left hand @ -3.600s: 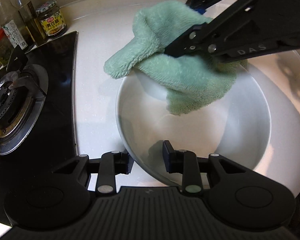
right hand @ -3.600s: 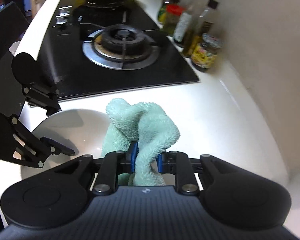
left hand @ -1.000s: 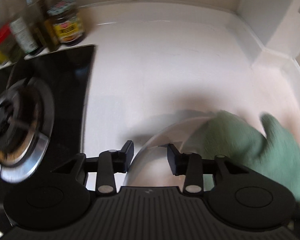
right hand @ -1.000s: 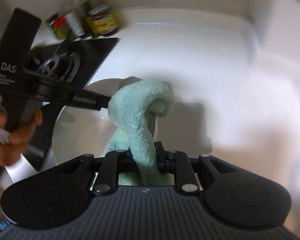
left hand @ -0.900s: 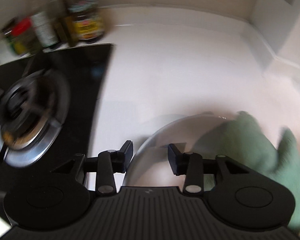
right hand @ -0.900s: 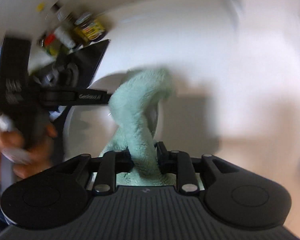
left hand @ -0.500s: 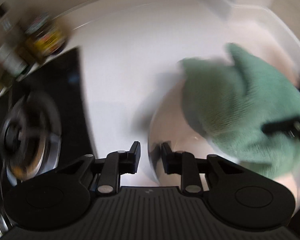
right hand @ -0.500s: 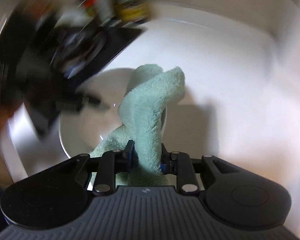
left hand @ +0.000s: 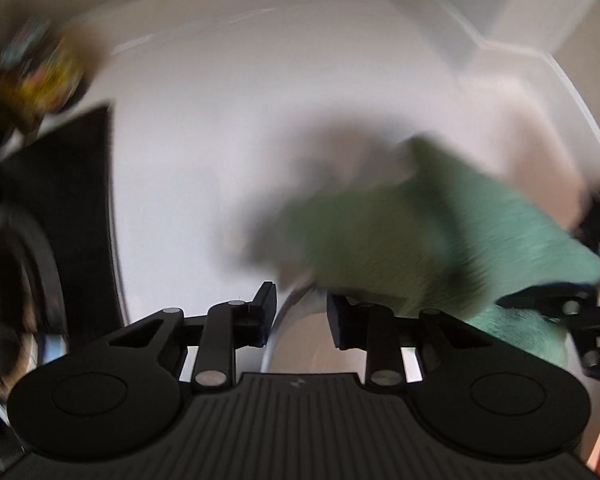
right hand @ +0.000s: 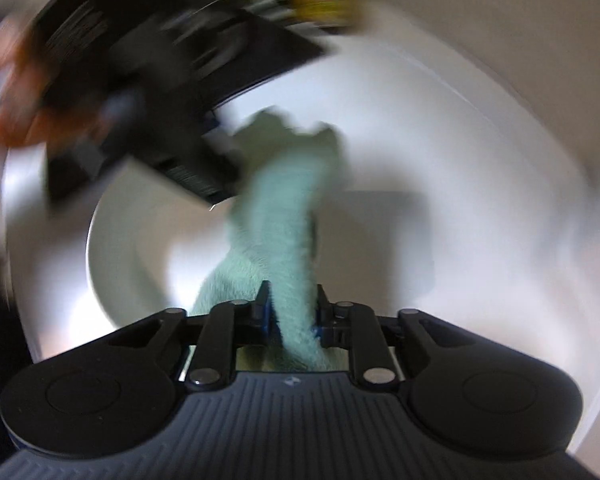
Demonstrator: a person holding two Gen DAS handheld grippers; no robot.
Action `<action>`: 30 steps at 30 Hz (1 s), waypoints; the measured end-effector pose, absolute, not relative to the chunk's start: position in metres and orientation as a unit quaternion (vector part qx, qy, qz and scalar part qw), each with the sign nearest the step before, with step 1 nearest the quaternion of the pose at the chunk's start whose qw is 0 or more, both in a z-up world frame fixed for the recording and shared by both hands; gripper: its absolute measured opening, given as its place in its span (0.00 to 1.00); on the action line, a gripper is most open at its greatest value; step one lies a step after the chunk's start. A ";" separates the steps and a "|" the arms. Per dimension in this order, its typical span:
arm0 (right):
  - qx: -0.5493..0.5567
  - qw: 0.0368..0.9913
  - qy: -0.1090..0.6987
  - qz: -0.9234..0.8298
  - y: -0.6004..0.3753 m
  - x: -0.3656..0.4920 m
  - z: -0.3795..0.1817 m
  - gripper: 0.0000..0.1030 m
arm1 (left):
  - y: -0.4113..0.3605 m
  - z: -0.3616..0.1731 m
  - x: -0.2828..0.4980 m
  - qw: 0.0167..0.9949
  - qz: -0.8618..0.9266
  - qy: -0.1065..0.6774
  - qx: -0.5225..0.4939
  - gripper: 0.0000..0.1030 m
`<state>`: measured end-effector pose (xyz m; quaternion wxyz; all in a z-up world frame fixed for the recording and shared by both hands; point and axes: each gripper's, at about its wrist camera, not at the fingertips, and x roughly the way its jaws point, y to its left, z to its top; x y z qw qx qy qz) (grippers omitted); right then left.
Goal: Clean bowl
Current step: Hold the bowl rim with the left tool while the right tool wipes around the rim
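The white bowl (right hand: 140, 240) sits on the pale worktop. My left gripper (left hand: 300, 310) straddles its near rim (left hand: 286, 316), jaws opening, with a gap on the inner side. A hand (right hand: 12, 100) holds that gripper at the bowl's left in the right wrist view. My right gripper (right hand: 292, 312) is shut on a green fluffy cloth (right hand: 284, 220), its jaws still closing tighter. The cloth drapes over the bowl's far side (left hand: 440, 240). Both views are blurred by motion.
A black gas hob (left hand: 60, 200) lies left of the bowl, with a yellow-labelled jar (left hand: 40, 76) and bottles behind it. White worktop (left hand: 220, 120) stretches to the back wall, which steps out at the far right (left hand: 520, 20).
The cloth has swept across the bowl with the right gripper, which rolled. The left gripper shifted sideways along the rim; its jaws narrowed, then widened again.
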<state>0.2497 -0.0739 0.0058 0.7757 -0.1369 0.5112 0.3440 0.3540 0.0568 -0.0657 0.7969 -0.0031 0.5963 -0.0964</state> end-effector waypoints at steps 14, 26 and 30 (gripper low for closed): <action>0.064 0.820 0.510 0.253 -0.104 0.167 -0.010 0.21 | 0.052 -0.066 0.290 0.807 -0.023 0.590 0.005 0.30; -0.296 0.669 0.492 0.472 -0.071 0.235 0.016 0.20 | 0.029 -0.059 0.334 0.773 -0.149 0.611 0.087 0.26; -0.248 0.712 0.499 0.427 -0.083 0.234 0.015 0.19 | 0.033 -0.059 0.313 0.809 -0.119 0.573 0.051 0.34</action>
